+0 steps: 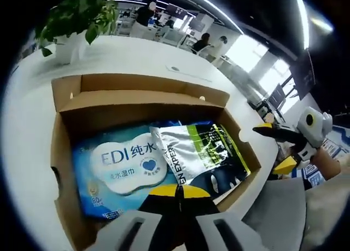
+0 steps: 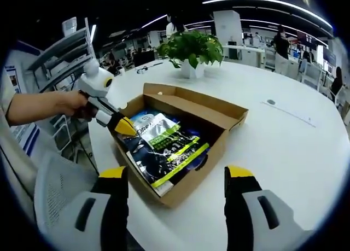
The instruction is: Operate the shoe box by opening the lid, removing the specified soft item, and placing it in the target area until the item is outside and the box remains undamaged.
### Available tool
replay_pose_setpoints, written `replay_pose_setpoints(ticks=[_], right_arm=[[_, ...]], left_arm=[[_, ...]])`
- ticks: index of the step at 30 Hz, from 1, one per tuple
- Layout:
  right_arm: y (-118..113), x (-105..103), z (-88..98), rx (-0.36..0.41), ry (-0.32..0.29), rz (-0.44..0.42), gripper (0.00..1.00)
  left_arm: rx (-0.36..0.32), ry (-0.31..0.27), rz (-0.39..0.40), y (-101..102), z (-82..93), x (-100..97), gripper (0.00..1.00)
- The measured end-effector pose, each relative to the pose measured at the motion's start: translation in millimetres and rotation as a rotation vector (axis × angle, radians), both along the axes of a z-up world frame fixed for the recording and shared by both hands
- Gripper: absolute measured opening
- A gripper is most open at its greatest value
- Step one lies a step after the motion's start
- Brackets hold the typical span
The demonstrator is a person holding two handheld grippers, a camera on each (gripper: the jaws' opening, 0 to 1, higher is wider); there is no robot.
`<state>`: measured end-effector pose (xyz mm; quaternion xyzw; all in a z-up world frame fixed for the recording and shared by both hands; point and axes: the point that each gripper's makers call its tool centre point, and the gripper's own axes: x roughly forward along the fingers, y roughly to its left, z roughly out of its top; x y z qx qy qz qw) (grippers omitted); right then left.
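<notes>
Just ahead of my left tongs [image 1: 176, 192], whose yellow-tipped jaws are sitting pressed together with nothing between them, the brown corrugated cardboard shoe box [image 1: 64, 152] is lying open on the smooth white round table [image 1: 24, 130], its lid flap folded back on the far side. Inside, directly beyond those tips, a glossy crinkled pouch [image 1: 199, 152] in silver, black and lime is lying beside a soft blue pack of wet wipes [image 1: 117, 169] with a white cloud-shaped label. In the right gripper view I am seeing the left tongs [image 2: 124, 126] poised at the box's near-left rim, over the pouch [image 2: 164, 147]. My right tongs [image 2: 178, 180] are gaping wide, holding nothing, short of the box's near corner [image 2: 186, 191]. A leafy potted plant [image 2: 191, 51] in a white pot is standing beyond the box.
</notes>
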<state>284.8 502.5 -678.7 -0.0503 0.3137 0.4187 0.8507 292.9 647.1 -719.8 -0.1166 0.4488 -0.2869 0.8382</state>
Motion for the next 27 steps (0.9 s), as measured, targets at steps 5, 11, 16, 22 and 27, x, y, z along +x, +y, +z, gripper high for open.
replay_pose_setpoints(ticks=[5, 11, 16, 22, 27], right_arm=[[4, -2, -1.4, 0.0, 0.006, 0.013, 0.62], [13, -2, -2.6, 0.015, 0.048, 0.02, 0.57], [25, -2, -6.1, 0.008, 0.072, 0.044, 0.51], [40, -3, -10.6, -0.003, 0.096, 0.08, 0.47], [51, -1, -17.8, -0.02, 0.122, 0.102, 0.41]], left_arm=[[-0.009, -0.006, 0.02, 5, 3.9, -1.4, 0.0], [-0.007, -0.015, 0.047, 16, 7.2, -3.2, 0.0], [0.002, -0.024, 0.063, 25, 7.8, -5.2, 0.0], [0.007, -0.03, 0.084, 33, 8.6, -5.9, 0.0], [0.004, -0.038, 0.102, 39, 10.4, -4.6, 0.0]])
